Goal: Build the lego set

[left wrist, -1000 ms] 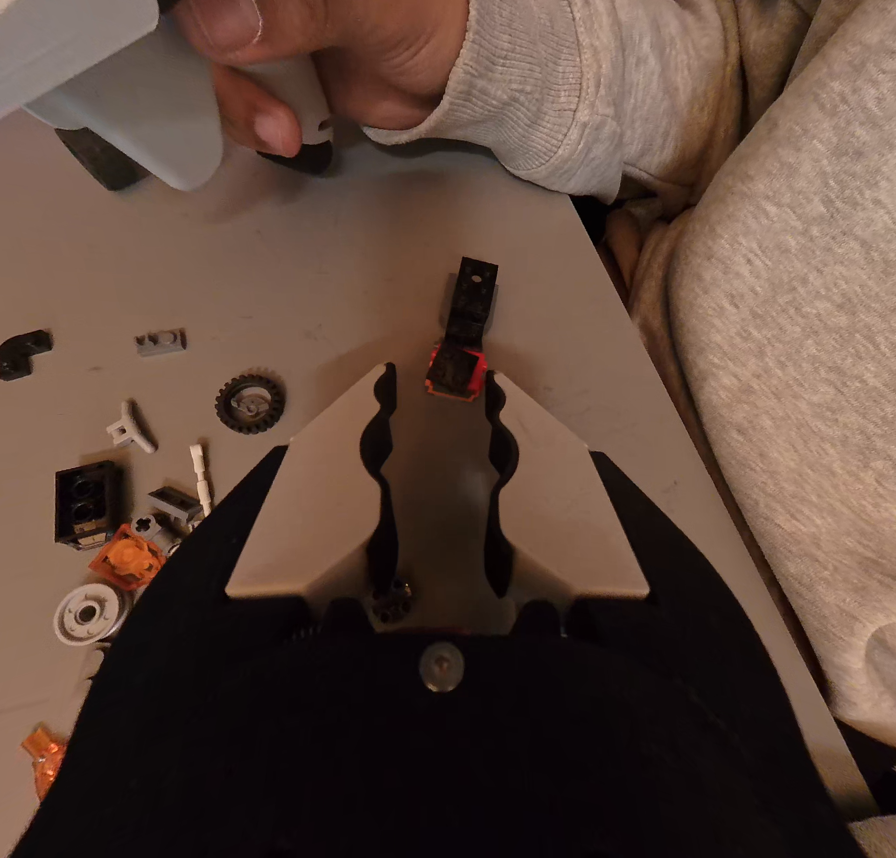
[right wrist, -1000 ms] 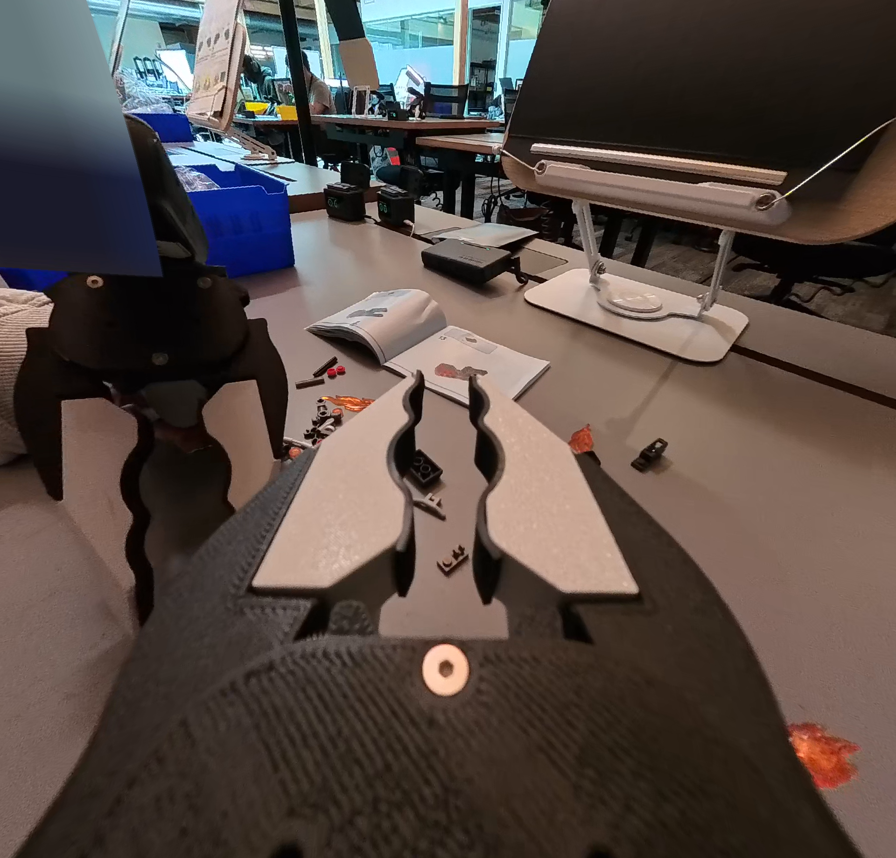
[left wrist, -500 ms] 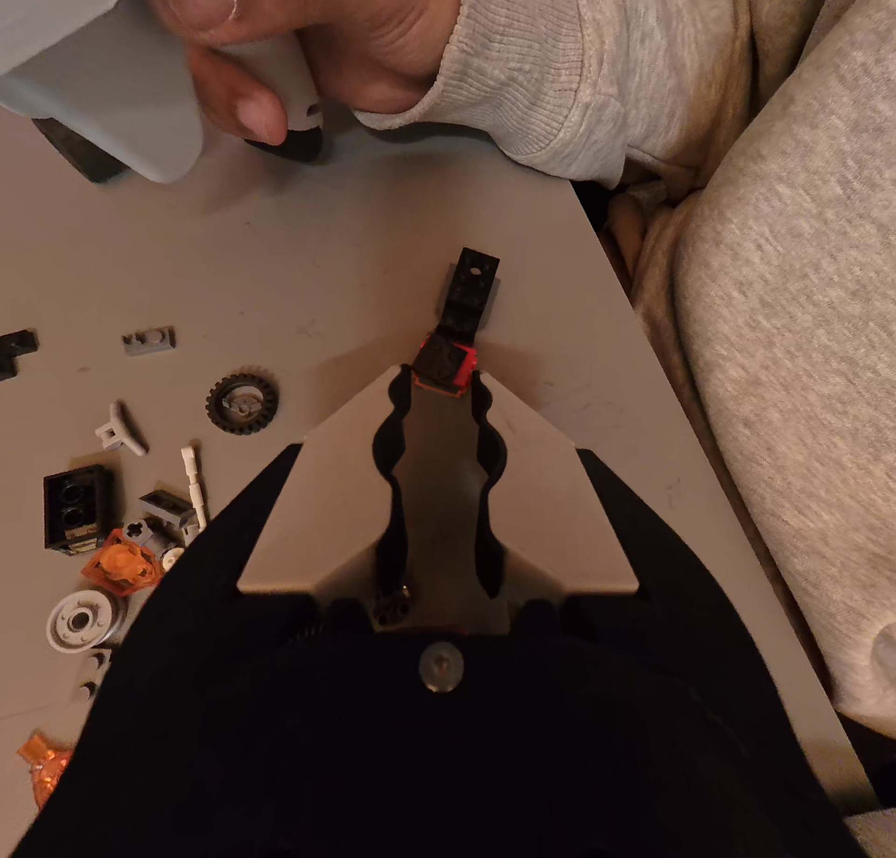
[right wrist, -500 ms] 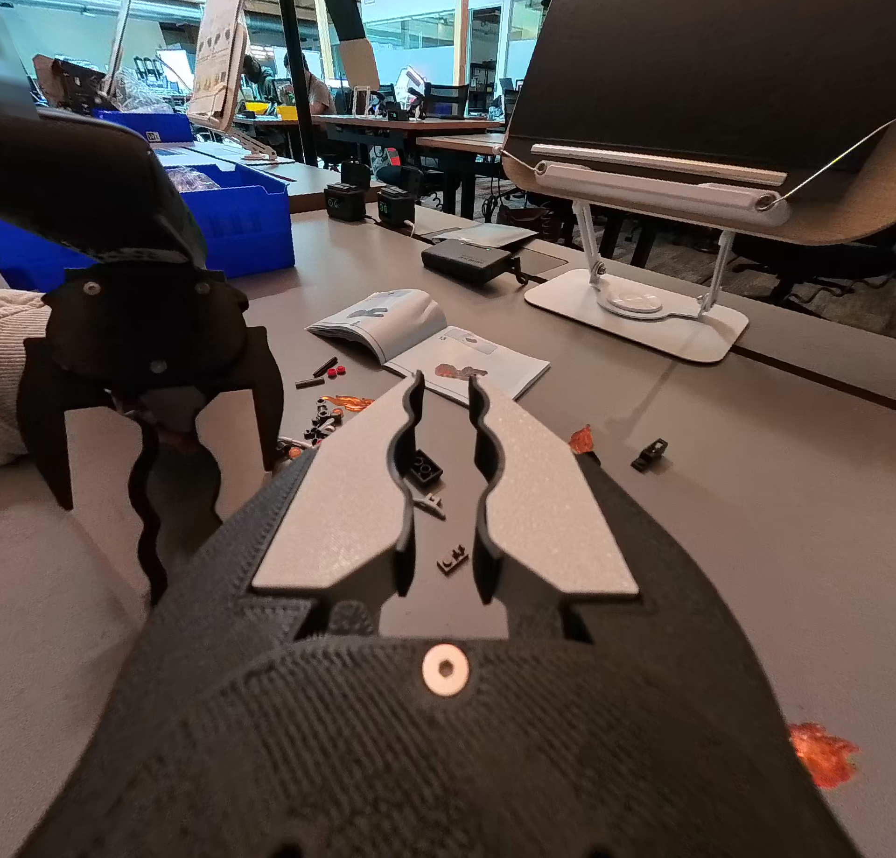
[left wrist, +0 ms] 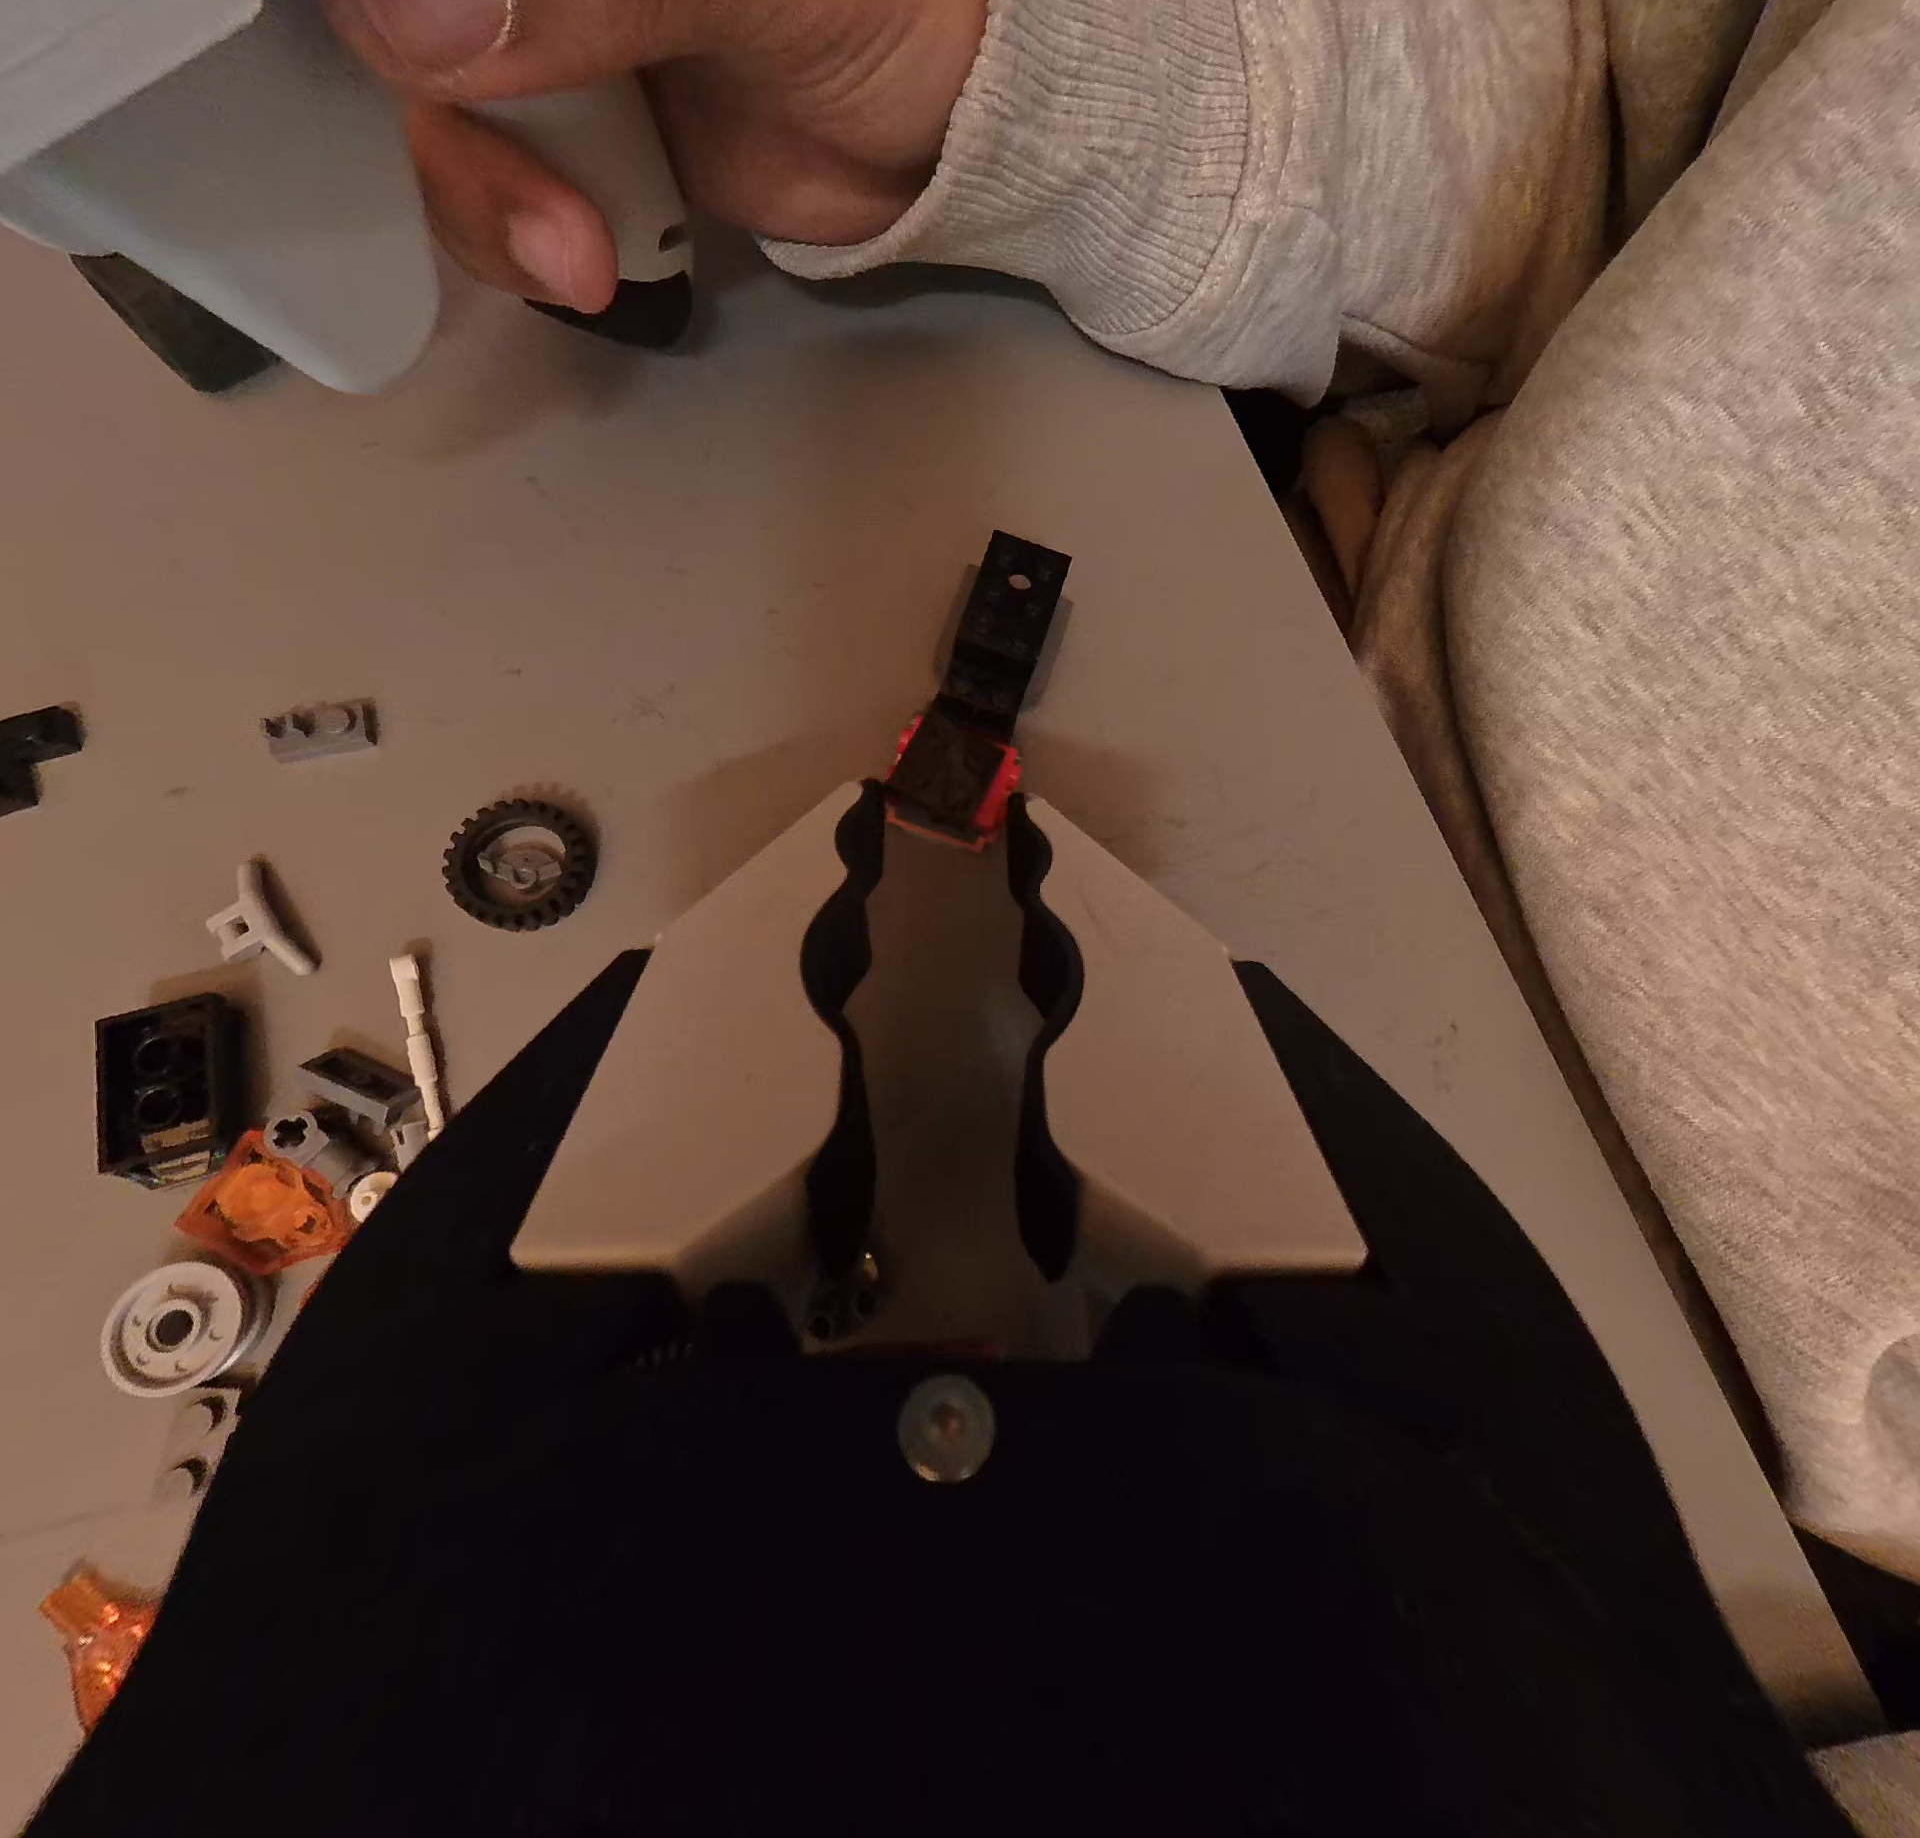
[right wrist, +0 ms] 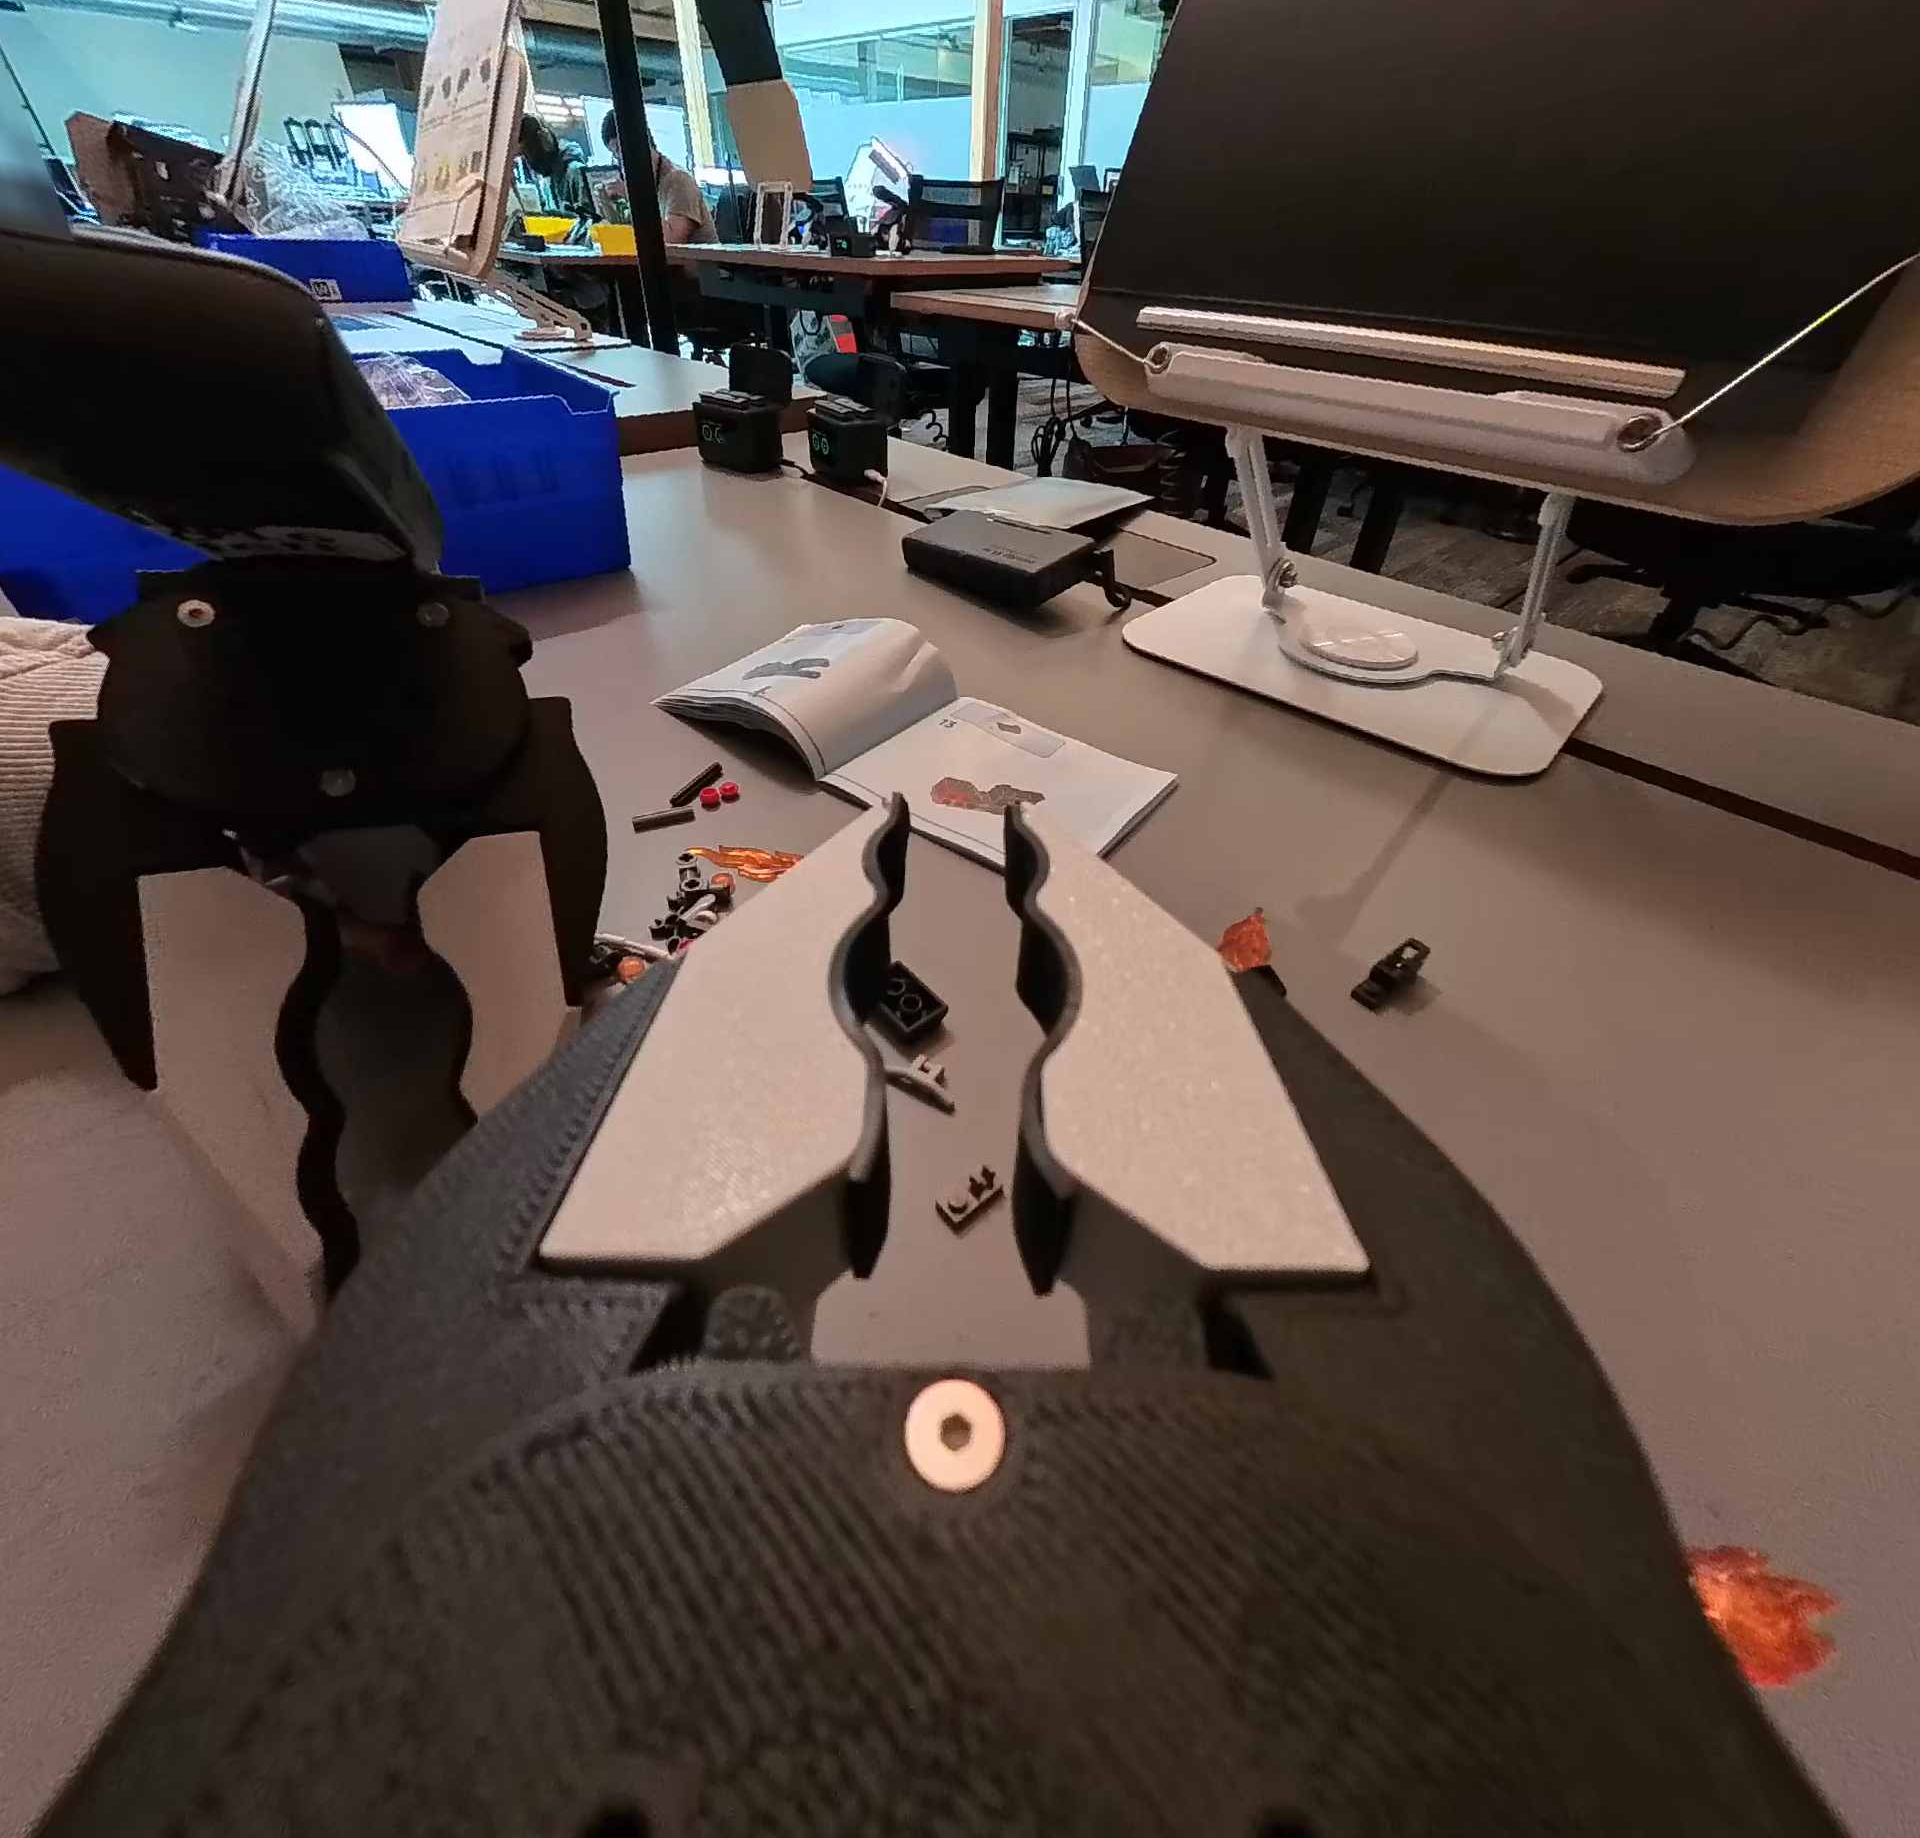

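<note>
Two tools are in play. Left tool point(left wrist: 943, 801) points down at the counter point(left wrist: 644, 541), its fingertips clamped on the red end of a small black-and-red assembly point(left wrist: 951, 775) whose black arm point(left wrist: 1006, 619) reaches away toward the counter's edge. Loose parts lie to its left: a black gear point(left wrist: 520, 863), a black brick point(left wrist: 161, 1082), an orange clear piece point(left wrist: 260, 1201), a grey round plate point(left wrist: 171, 1326). Beyond, a hand point(left wrist: 665, 74) grips the other tool's grey handle.

Right tool point(right wrist: 954, 832) hovers over the counter with its jaws slightly apart, holding nothing. Between its fingers lie a small plate point(right wrist: 971, 1201) and a dark brick point(right wrist: 907, 999). Farther off sit an open booklet point(right wrist: 914, 739), its print too small to read, and a blue bin point(right wrist: 520, 458).
</note>
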A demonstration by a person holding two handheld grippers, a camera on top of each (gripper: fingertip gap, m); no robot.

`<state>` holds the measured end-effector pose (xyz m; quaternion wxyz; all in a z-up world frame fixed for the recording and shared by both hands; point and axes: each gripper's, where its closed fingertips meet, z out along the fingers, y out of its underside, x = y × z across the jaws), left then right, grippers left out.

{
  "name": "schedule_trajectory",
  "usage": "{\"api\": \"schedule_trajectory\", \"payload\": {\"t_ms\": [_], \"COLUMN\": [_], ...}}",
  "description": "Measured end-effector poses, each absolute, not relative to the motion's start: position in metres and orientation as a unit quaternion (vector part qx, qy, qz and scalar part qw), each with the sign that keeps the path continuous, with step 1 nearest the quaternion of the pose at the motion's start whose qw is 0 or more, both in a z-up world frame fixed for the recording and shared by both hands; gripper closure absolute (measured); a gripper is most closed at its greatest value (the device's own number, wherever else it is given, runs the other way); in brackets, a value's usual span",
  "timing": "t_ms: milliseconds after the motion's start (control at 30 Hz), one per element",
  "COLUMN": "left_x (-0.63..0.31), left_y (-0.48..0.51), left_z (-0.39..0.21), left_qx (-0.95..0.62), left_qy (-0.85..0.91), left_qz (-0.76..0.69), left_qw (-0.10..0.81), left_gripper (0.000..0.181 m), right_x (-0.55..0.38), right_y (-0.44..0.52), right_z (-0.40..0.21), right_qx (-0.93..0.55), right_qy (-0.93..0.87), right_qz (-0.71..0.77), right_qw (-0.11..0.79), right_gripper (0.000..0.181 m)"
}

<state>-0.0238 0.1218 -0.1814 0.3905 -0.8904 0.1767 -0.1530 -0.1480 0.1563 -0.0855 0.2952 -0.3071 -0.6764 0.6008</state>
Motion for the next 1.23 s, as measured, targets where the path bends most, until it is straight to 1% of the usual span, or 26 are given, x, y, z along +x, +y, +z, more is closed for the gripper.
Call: {"api": "schedule_trajectory", "payload": {"t_ms": [567,767,967,1100,1233], "left_x": [-0.056,-0.071,-0.070,-0.074,-0.074], "left_y": [0.116,0.112,0.109,0.110,0.114], "left_z": [-0.182,-0.186,-0.190,-0.188,-0.178], "left_qx": [-0.905,-0.917,-0.921,-0.919,-0.907], "left_qy": [0.125,0.084,0.082,0.081,0.090], "left_qz": [-0.109,-0.099,-0.104,-0.093,-0.082], "left_qw": [0.391,0.378,0.365,0.375,0.403], "left_gripper": [0.159,0.159,0.158,0.152,0.152], "right_x": [-0.148,-0.148,-0.148,-0.148,-0.148], "right_y": [0.156,0.156,0.156,0.156,0.156], "right_z": [-0.085,-0.085,-0.085,-0.085,-0.085], "right_qx": [-0.307,-0.307,-0.307,-0.307,-0.307], "right_qy": [-0.676,-0.676,-0.675,-0.675,-0.675], "right_qz": [0.602,0.602,0.602,0.603,0.603], "right_qw": [0.295,0.295,0.295,0.294,0.294], "right_gripper": [0.164,0.164,0.164,0.164,0.164]}}
